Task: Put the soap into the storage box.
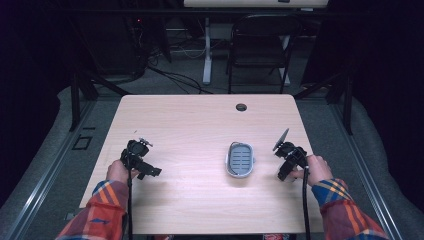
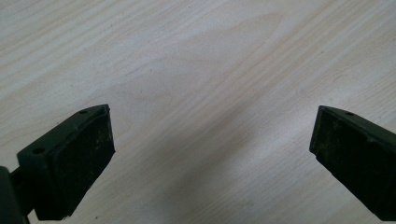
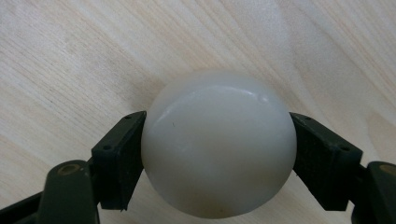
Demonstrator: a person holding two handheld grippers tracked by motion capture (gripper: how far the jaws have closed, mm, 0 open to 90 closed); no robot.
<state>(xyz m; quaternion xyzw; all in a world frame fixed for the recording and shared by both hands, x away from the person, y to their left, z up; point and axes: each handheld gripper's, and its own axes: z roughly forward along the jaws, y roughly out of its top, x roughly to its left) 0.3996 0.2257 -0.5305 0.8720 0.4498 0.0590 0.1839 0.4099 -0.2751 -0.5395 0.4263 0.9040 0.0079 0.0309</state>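
Two hand-held tongs are working over one pale wood-grain table point(image 1: 200, 130), each carried by one hand in a plaid sleeve. The right tongs point(image 3: 218, 154) are gripping one white soap bar point(image 3: 218, 144): a smooth, rounded, slightly glossy lump, faintly yellowed at its lower edge, with both black pads pressing against its flanks and the table lying just behind it. In the high view the right tongs point(image 1: 289, 159) are sitting at the table's right edge, held by the right hand point(image 1: 315, 169). One soap dish point(image 1: 240, 159) is lying to the left of these tongs, near but apart: an oval tray with a grey rim and a slotted, ribbed insert. The left tongs point(image 2: 212, 154) are standing open, their two matt, scuffed, block-shaped pads well apart with bare wood between them. In the high view the left tongs point(image 1: 138, 159) are resting well to the left of the dish, held by the left hand point(image 1: 119, 171). One round cable hole point(image 1: 241, 107) is lying beyond the dish, toward the table's far edge.
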